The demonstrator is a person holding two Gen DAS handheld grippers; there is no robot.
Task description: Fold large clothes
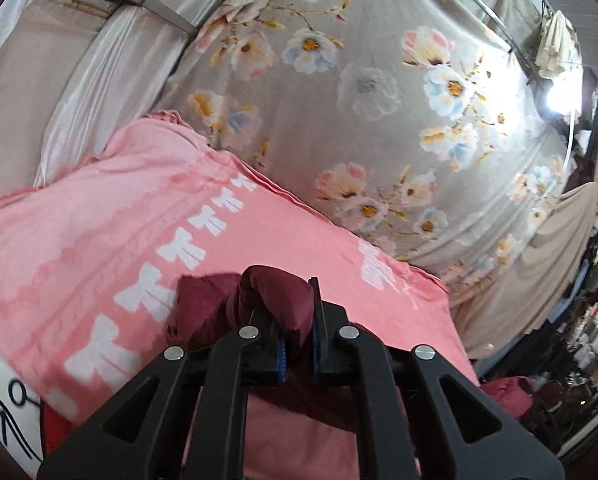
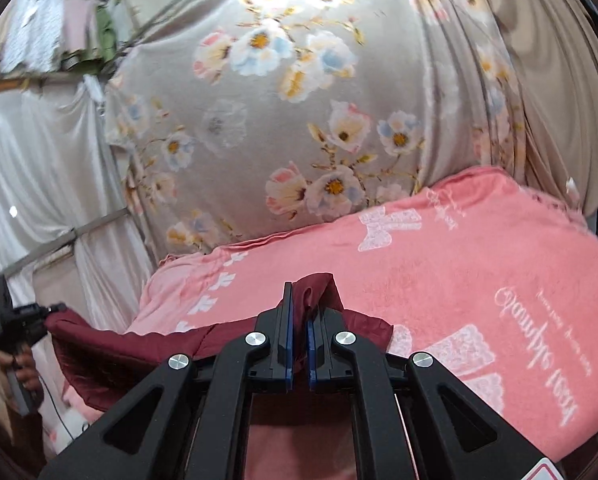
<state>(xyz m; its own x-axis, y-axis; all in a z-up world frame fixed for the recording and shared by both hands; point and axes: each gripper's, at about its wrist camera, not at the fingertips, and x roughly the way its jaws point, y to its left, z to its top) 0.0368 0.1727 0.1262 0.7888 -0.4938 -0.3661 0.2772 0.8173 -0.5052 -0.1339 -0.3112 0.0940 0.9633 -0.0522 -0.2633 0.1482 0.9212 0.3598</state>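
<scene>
- Low at centre frame, left gripper (image 1: 297, 320) pinches a bunched corner of the soft maroon cloth garment (image 1: 203, 308).
- Right gripper (image 2: 301, 320) clamps its edge (image 2: 319, 288); the span sags over the pink printed blanket (image 2: 479, 264).
- Grey floral curtain (image 2: 283, 120) hangs behind.

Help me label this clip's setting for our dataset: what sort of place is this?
Probably a home bedroom or a draped-off room. A pink blanket covers a bed-like surface, a floral sheet hangs behind it, and cluttered shelves show at the right edge. Both grippers hold a maroon garment.
</scene>
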